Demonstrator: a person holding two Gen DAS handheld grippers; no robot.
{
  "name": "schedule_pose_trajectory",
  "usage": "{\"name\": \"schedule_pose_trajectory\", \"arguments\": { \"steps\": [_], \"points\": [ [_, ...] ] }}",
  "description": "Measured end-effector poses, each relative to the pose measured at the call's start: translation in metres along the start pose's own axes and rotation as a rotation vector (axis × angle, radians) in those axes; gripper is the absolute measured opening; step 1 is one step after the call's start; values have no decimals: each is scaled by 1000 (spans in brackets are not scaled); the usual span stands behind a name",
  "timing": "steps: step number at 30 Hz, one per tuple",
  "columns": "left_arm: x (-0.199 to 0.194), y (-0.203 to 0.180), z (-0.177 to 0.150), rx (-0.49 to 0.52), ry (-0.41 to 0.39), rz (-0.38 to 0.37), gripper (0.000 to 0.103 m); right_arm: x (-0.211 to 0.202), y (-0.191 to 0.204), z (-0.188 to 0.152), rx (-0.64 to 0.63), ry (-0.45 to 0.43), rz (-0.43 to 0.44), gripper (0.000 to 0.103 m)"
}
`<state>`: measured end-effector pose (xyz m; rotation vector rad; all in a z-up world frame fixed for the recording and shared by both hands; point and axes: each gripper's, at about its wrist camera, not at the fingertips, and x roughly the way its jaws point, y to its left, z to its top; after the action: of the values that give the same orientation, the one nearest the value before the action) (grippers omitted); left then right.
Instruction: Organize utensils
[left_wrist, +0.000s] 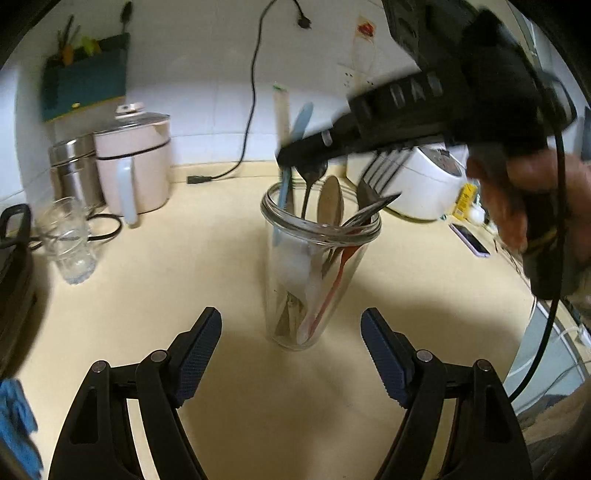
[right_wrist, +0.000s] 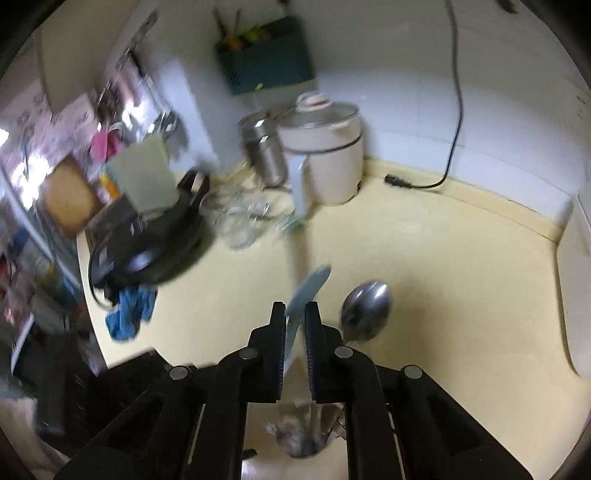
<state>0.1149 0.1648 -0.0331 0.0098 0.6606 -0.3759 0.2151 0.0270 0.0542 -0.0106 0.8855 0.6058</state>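
A clear glass jar stands upright at the centre of the left wrist view on the cream countertop, crowded with utensils – a metal spoon, a dark spoon, a fork, a red-handled piece and a pale blue utensil rising above the rim. The left gripper sits at the bottom of the frame with its jaws spread wide to either side of the jar's base, touching nothing. From the upper right the right gripper reaches in over the jar, a hand behind it. In the right wrist view, lower centre, the right gripper is clenched on the pale blue utensil, whose tip pokes out past the pads; a metal spoon shows just right of it. A pink electric pot and a steel canister stand at the left – both well apart from the jar
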Motion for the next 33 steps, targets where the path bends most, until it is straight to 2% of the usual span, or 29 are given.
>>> {"name": "schedule_pose_trajectory", "arguments": {
  "steps": [3,5,7,11,13,16,17,19,20,22,23,24,27,33],
  "points": [
    [-7,-4,1,-17,-8,44,81,-18,1,-6,0,-30,-23,17],
    [-12,-8,4,-28,-7,83,81,-39,0,-9,8,-64,-72,32],
    [-16,-12,10,-55,3,131,82,-59,-2,-13,17,-98,-81,42],
    [-21,-27,26,-67,39,265,85,-102,-11,-31,38,-177,-57,44],
    [-29,-40,30,-49,12,294,85,-120,-18,-41,64,-210,-35,44],
    [-42,-59,35,-32,-40,329,85,-139,-36,-58,175,-256,-41,46],
    [-47,-67,37,-21,-56,343,85,-141,-44,-66,224,-246,-31,51],
    [-51,-82,41,3,-72,365,85,-135,-53,-78,254,-182,1,53],
    [-51,-90,44,17,-75,381,85,-128,-53,-86,241,-139,-32,53],
    [-48,-104,46,27,-71,406,85,-119,-46,-97,173,-85,-159,54],
    [-46,-110,47,22,-57,423,85,-112,-43,-102,138,-46,-226,54],
    [-43,-114,48,4,-38,428,85,-105,-41,-107,123,-12,-258,54],
    [-39,-122,48,-58,5,418,85,-97,-41,-120,149,23,-247,56],
    [-32,-130,41,-140,76,464,85,-95,-51,-135,205,50,-227,59]
  ]
}}
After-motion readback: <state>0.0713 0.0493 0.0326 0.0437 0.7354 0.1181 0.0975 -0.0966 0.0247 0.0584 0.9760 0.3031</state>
